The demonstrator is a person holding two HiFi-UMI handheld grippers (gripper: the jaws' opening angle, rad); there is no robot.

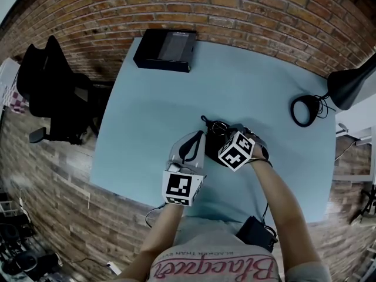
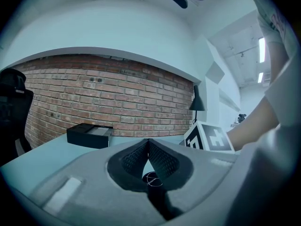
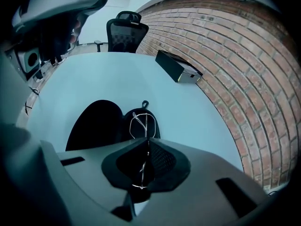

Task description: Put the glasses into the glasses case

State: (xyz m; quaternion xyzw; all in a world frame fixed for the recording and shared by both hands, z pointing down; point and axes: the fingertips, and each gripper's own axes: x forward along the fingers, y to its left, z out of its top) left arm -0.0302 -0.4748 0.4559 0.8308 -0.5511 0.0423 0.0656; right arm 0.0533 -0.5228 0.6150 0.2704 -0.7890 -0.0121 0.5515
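Thin wire-framed glasses (image 3: pixel 141 120) hang over the open black glasses case (image 3: pixel 96 126) on the light blue table (image 1: pixel 158 116). My right gripper (image 3: pixel 148 142) is shut on the glasses, whose wire runs between the pads. One lens sticks out past the fingertips, above the case's shell. In the head view the right gripper (image 1: pixel 226 135) reaches over the case (image 1: pixel 212 150) near the table's middle front. My left gripper (image 1: pixel 192 143) sits just left of the case. Its jaws (image 2: pixel 148 144) are shut, with nothing clearly held between them.
A black box (image 1: pixel 165 49) lies at the table's far edge. A black desk lamp (image 1: pixel 346 87) and its ring base (image 1: pixel 304 110) stand at the right. An office chair (image 1: pixel 53 93) is left of the table. A brick wall runs behind.
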